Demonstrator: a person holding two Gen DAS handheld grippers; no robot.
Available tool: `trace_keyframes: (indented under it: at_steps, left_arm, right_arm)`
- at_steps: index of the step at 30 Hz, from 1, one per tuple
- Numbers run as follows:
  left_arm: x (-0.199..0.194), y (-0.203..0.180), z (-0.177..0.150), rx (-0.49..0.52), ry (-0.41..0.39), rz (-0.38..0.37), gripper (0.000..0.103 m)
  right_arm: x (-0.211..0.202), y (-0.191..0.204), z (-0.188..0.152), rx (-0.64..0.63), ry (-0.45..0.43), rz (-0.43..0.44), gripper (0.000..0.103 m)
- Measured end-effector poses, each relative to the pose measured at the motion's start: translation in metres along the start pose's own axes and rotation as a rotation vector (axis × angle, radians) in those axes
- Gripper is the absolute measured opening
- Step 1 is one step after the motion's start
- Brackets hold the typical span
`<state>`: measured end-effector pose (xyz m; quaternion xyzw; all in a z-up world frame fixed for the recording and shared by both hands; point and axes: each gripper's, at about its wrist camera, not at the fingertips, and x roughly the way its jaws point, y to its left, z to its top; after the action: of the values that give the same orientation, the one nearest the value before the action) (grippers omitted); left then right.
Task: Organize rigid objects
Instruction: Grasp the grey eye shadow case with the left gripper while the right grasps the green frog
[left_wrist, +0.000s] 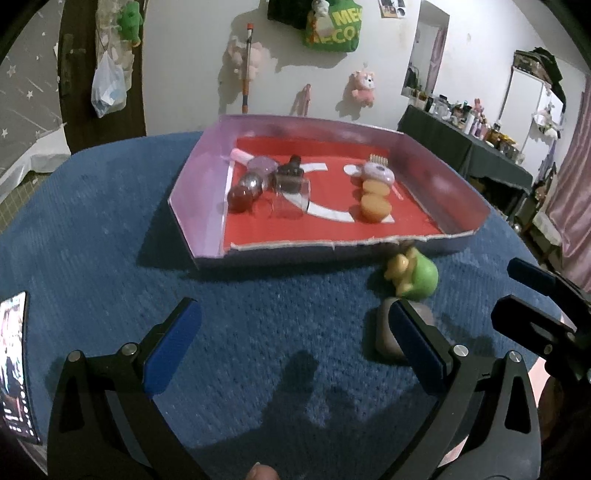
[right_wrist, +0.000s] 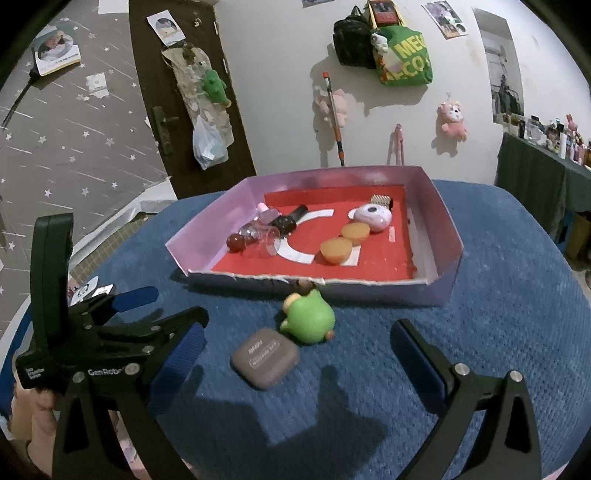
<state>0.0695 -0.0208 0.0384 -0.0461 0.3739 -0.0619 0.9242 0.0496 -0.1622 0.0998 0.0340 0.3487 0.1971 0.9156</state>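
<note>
Right wrist view: grey case (right_wrist: 265, 363) lies flat on the blue cloth (right_wrist: 498, 332), lid up, between the two spread fingers of the right gripper (right_wrist: 299, 358), nothing pinched. Judged step: pick up the case and move it to the box (right_wrist: 448, 266). To do it well, come down with the fingers straddling the two opposite flat sides, not the rounded corners, and close square so it does not twist out. Keep clear of the green toy (right_wrist: 308, 321), which sits just beside the case on its far side, nearly touching; a sloppy approach would nudge it.

Case looks: small, rounded square, matte grey-brown, low profile, pale printed label on top, text too small to read. Rigid, probably smooth, so could slip if gripped only at the edge.

Green toy is a rounded figure with yellow-green parts, lying on its side close to the box's near wall. Box is shallow, lilac walls, red floor, already holding two orange pucks (right_wrist: 336, 250), a white-lilac round gadget (right_wrist: 371, 218), a clear cup (right_wrist: 267, 240), dark bottle (right_wrist: 290, 218) and a dark red ball (right_wrist: 236, 242). Free red floor at the near right of the box looks like a good drop spot.

Left wrist view: left gripper (left_wrist: 291, 339) spread wide, empty, hovering over bare cloth; its right finger partly hides the case (left_wrist: 384, 332). Phone (left_wrist: 13, 365) at far left edge.
</note>
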Motion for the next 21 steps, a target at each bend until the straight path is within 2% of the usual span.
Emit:
trace_keyframes:
  at_steps: [9,13,17,21]
  left_arm:
    - [0.008,0.008,-0.017,-0.043,0.051,-0.024,0.103]
    - [0.012,0.013,-0.026,-0.061,0.064,-0.01,0.103]
    - [0.014,0.008,-0.029,-0.041,0.063,0.01,0.103]
    - [0.013,-0.005,-0.028,-0.013,0.066,-0.033,0.103]
  right_arm:
    - [0.01,-0.011,-0.024,0.034,0.058,-0.011,0.103]
    - [0.017,-0.015,-0.034,0.049,0.092,-0.013,0.103]
    - [0.022,-0.021,-0.039,0.064,0.112,-0.025,0.103]
    - [0.022,-0.032,-0.035,0.088,0.105,-0.041,0.103]
